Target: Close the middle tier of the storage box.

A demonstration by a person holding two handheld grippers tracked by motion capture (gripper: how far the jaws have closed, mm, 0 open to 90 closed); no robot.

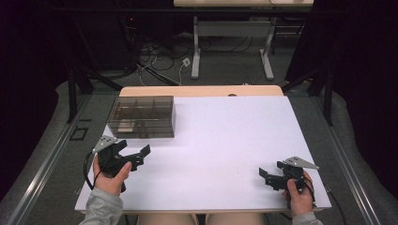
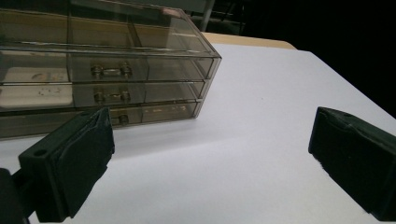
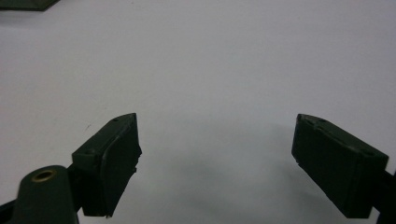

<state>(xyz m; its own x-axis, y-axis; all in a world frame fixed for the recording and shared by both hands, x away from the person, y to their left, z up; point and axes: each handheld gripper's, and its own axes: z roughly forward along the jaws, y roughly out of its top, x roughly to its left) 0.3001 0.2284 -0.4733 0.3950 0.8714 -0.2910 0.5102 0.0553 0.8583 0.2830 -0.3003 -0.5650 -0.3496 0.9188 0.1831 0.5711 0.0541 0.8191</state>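
Drawer box (image 1: 142,116) on table's (image 1: 225,140) far-left

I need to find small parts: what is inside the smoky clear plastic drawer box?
The smoky clear plastic drawer box shows divided compartments on top, metal drawer handles in front and pale contents at left; glare hides what they are.

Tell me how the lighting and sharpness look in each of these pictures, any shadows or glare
High view: the white table top is evenly lit, the room around it nearly black. Left gripper view: the smoky drawer box is fairly sharp with faint sheen on its top, the left gripper jaws soft and close, a broad shadow between them. Right gripper view: dim and greyish, soft shadow under the right gripper.
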